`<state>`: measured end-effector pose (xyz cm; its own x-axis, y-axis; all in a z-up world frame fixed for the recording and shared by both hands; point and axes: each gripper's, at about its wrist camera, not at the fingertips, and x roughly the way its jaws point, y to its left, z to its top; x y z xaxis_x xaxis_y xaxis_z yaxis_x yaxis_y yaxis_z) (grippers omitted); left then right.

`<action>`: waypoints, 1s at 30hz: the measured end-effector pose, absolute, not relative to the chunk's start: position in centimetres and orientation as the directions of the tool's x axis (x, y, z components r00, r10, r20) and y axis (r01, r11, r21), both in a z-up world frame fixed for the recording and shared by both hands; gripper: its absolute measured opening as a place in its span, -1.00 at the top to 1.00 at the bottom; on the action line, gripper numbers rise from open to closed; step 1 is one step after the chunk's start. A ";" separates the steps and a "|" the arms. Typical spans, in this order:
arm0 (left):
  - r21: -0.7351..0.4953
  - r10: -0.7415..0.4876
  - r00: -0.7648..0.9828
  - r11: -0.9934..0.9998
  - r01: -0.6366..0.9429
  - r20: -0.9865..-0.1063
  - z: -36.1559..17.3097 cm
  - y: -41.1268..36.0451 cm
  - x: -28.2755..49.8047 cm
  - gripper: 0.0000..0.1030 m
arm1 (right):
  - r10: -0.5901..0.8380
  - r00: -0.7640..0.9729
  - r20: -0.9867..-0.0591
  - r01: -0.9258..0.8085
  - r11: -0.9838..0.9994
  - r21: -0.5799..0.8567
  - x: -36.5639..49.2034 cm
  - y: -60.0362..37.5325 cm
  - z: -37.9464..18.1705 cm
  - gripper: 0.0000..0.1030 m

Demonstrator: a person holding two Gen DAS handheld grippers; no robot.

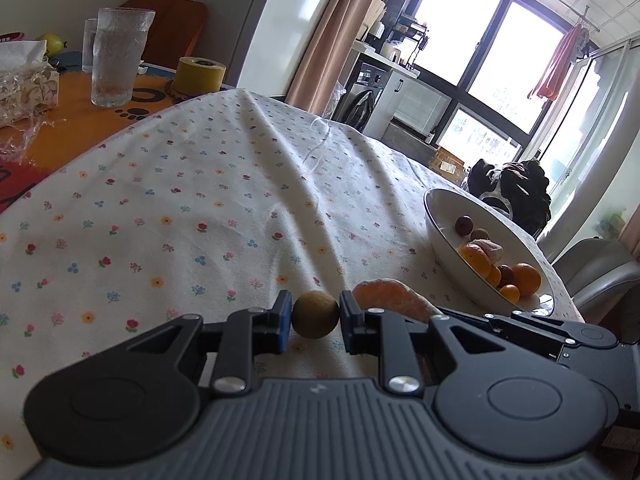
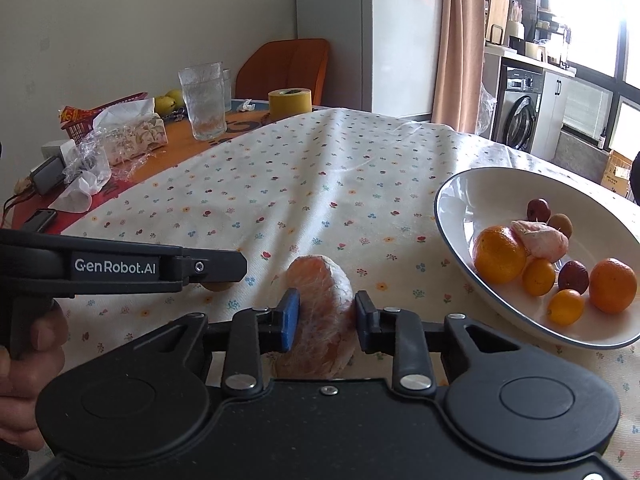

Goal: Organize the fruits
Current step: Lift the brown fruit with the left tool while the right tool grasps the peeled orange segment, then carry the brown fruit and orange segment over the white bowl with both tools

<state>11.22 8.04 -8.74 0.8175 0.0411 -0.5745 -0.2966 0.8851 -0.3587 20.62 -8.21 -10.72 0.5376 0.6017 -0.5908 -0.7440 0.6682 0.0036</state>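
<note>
Brown round fruit between left claw pads; skin dull

A bowl sits on the tablecloth, holding several fruits. To the left of the bowl lies a peeled citrus segment, and farther left of it a small round fruit. Well behind the bowl and to its left stand a drinking glass and a tape roll, the roll nearer the bowl.
</note>
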 end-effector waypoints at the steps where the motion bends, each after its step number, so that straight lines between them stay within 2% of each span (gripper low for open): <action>1: -0.357 0.040 0.817 0.886 -0.295 -0.576 -8.7 7.9 11.3 0.55 | 0.603 0.536 -0.591 -0.746 0.666 0.002 20.7 -8.3 -10.6 0.52; 11: -0.344 0.039 0.811 0.893 -0.291 -0.584 -8.8 7.1 11.6 0.55 | 0.644 0.517 -0.563 -0.761 0.647 0.041 20.3 -8.7 -9.5 0.66; 30: -0.369 0.033 0.816 0.881 -0.296 -0.577 -9.0 8.1 11.1 0.55 | 0.668 0.483 -0.566 -0.764 0.638 0.101 20.5 -7.7 -9.9 0.55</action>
<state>11.07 8.14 -9.01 0.8161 0.0328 -0.5770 -0.2965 0.8807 -0.3693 20.50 -7.66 -9.87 0.4827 0.6680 -0.5663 -0.7636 0.6377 0.1012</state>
